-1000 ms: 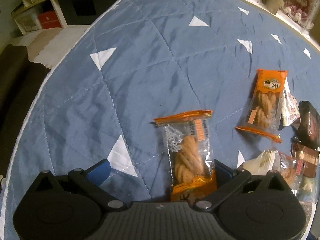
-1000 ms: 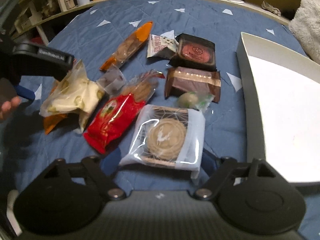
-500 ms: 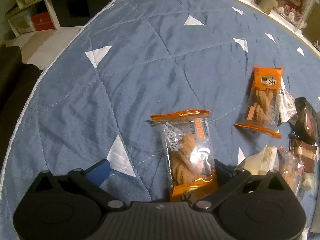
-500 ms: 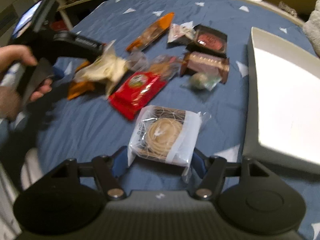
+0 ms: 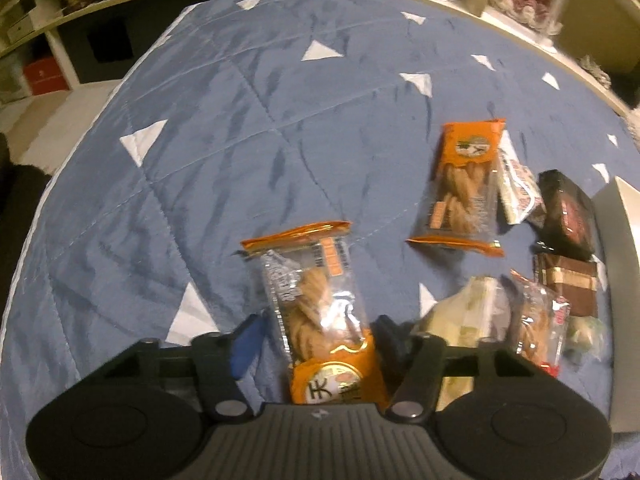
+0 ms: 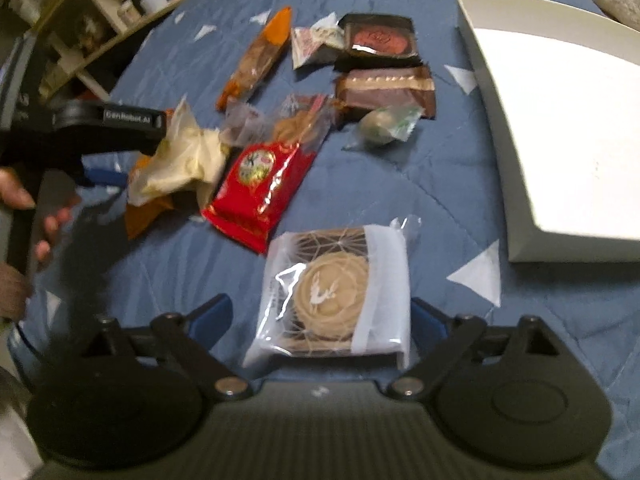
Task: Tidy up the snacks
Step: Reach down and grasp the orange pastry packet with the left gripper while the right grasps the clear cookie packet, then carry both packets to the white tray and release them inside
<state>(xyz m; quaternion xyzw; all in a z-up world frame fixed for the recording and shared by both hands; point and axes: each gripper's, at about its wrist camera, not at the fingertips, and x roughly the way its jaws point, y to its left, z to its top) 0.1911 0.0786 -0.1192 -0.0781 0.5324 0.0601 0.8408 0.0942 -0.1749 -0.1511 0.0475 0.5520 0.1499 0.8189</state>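
Observation:
An orange twisted-biscuit packet [image 5: 316, 304] lies on the blue quilt [image 5: 208, 160] between the fingers of my left gripper [image 5: 318, 340]. The jaws are closing; a narrow gap still shows beside the blue left finger [image 5: 248, 344]. A round pastry in a clear and white wrapper [image 6: 336, 300] lies between the fingers of my right gripper [image 6: 320, 316], whose jaws are opening and stand clear of the wrapper on the left. The white box [image 6: 560, 120] sits open to the right of it.
Loose snacks lie mid-quilt: a second orange twist packet [image 5: 464, 192], a red packet [image 6: 260, 184], a cream packet [image 6: 184, 160], a brown bar [image 6: 388, 88], a dark square packet [image 6: 380, 38], a green sweet [image 6: 384, 124]. A hand [image 6: 16, 196] holds the left tool. Shelves line the far edge.
The left jaws have narrowed in around the orange packet. The right jaws have spread away from the pastry wrapper. Both views have shifted and rolled a little.

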